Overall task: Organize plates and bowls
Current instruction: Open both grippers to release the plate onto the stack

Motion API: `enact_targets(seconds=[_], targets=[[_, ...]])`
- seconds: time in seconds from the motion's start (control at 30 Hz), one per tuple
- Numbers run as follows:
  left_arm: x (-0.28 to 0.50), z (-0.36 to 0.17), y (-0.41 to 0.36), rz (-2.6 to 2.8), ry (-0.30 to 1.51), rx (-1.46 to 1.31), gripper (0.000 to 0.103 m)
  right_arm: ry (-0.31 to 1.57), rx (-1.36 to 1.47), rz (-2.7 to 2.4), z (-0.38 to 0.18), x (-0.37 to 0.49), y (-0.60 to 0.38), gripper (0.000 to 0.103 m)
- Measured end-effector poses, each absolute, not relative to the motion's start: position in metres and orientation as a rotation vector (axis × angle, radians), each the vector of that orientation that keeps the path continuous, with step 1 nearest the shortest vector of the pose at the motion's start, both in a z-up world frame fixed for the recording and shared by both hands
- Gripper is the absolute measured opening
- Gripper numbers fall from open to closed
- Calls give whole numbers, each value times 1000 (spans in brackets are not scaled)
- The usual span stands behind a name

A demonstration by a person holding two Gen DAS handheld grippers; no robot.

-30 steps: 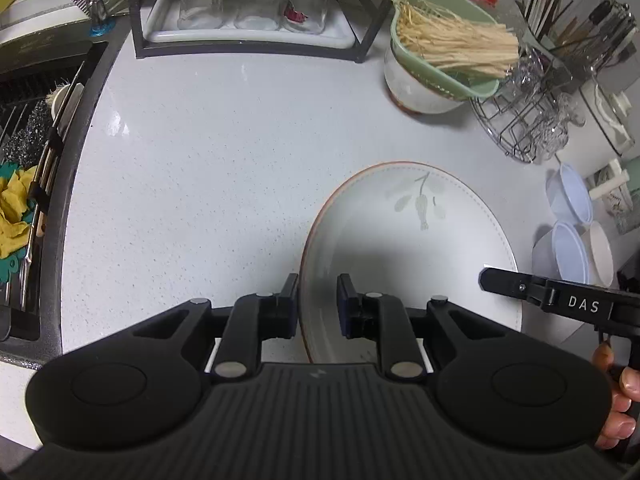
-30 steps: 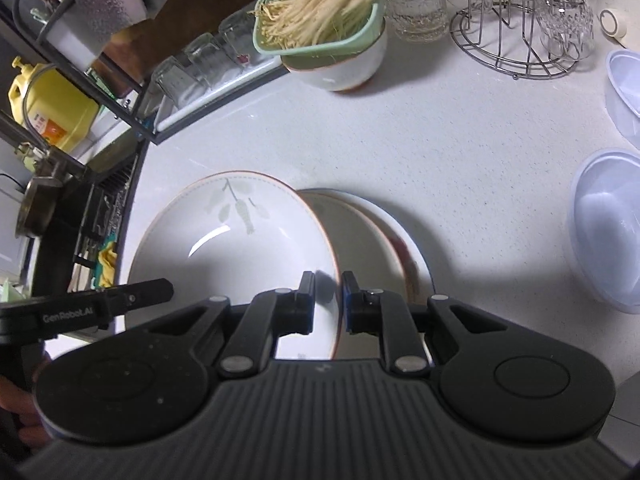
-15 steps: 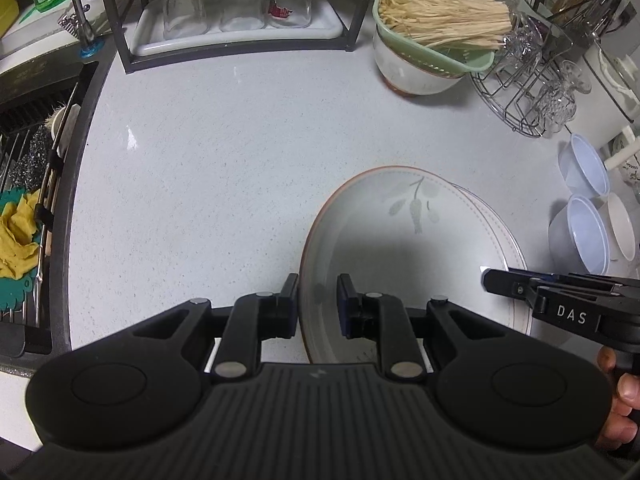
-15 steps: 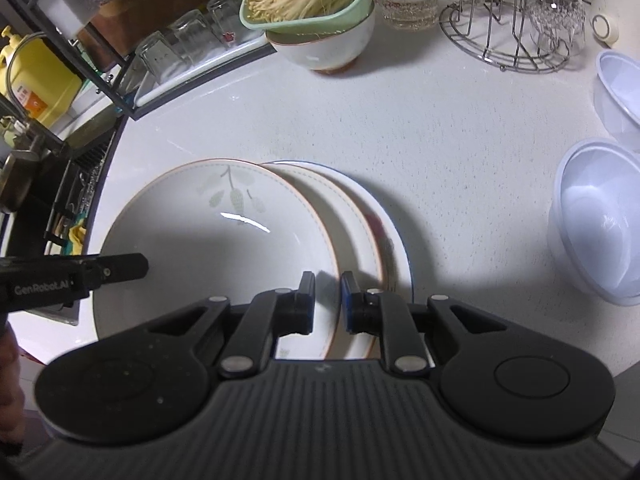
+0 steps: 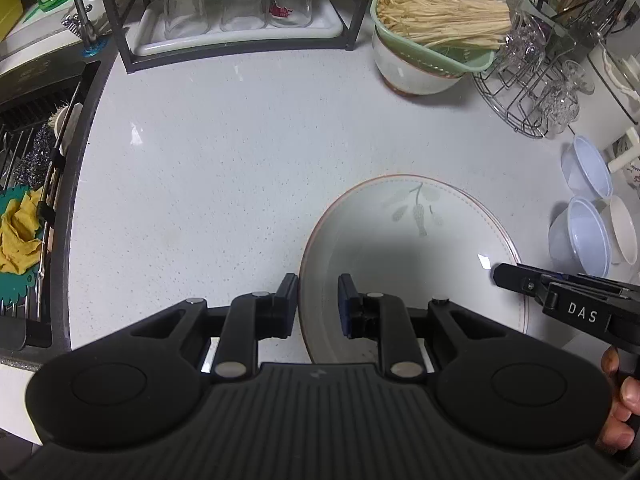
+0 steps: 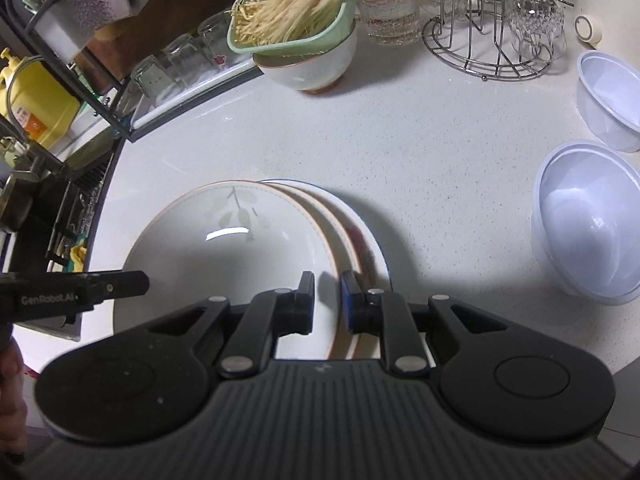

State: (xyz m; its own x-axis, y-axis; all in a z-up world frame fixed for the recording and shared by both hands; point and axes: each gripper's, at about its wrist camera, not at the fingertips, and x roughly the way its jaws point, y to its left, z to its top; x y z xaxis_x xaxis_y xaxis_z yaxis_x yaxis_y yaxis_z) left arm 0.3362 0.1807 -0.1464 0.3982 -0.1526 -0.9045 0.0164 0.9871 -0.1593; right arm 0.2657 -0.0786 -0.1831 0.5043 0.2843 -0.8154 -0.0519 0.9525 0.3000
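A white leaf-patterned plate (image 5: pixel 404 248) with a brown rim is held by both grippers. My left gripper (image 5: pixel 318 300) is shut on its left rim. My right gripper (image 6: pixel 326 300) is shut on its right rim (image 6: pixel 320 236). The plate (image 6: pixel 224 248) sits over two other plates (image 6: pixel 360 236) stacked on the white counter, shifted a little to their left. Pale plastic bowls (image 6: pixel 584 224) stand to the right, and they also show in the left wrist view (image 5: pixel 588 236).
A green strainer of noodles (image 5: pixel 436 24) sits in a white bowl at the back. A wire glass rack (image 5: pixel 532 84) stands at back right. A black shelf with glasses (image 5: pixel 236 4) is at the back. The sink (image 5: pixel 28 184) is on the left.
Both grippers have carried the leaf plate to the right and down over the two stacked plates; it now covers most of them.
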Motion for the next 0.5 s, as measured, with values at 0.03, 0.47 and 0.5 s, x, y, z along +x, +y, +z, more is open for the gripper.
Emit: enact_targets(seconds=[0.03,0.47,0.5], targets=[[335,-145,181,-106,1154,-135,23,1020,246,206,-182,265,-79,18],[315,-131,174,-72,1117,-158,23,974,194,199,-174,258,-82,19],[313,-129,172,-75,1112,-158,23,974,198,194,-175,258,-84,19]])
